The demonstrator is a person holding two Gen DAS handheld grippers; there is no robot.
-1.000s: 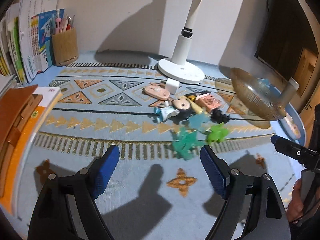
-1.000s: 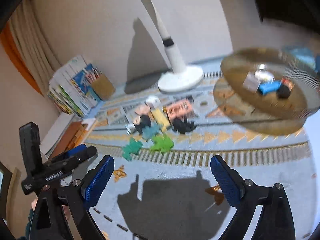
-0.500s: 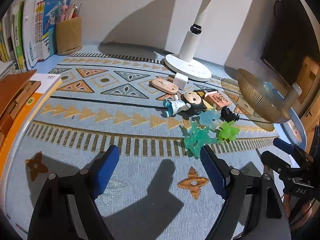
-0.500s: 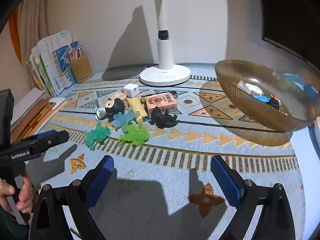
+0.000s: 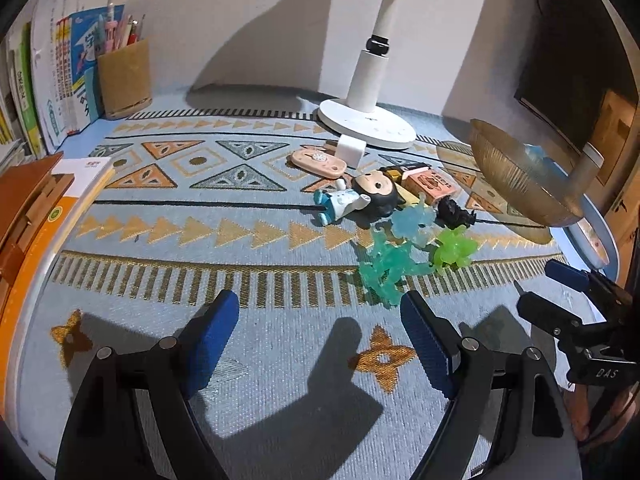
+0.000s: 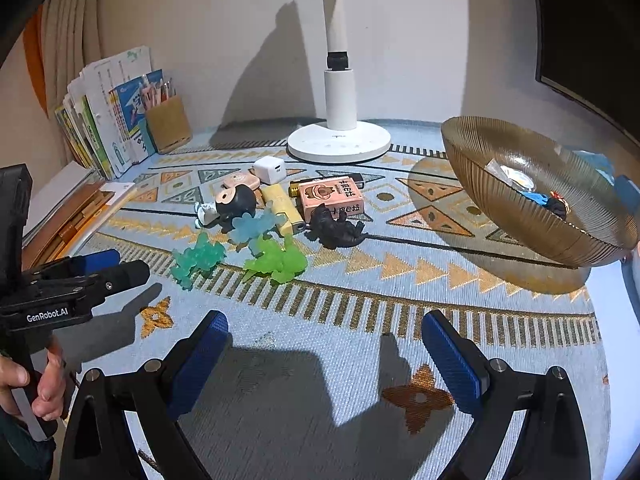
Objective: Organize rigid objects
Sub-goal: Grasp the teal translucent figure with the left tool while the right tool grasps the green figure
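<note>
A pile of small toys lies mid-mat: a black-haired figurine, teal rubbery toys, a green toy, a black animal figure, a pink box, a yellow lighter and a white charger cube. An amber glass bowl at the right holds a few small items. My left gripper hovers open, just short of the teal toys. My right gripper is open over bare mat, nearer than the pile.
A white lamp base stands behind the pile. A pen holder and upright books fill the back left corner, with a stack of flat books along the left edge. A dark screen rises at the right.
The right wrist view has rolled upright and gone from blurred to sharp, with the gripper slightly lower. The left gripper has barely shifted. Both stay open.
</note>
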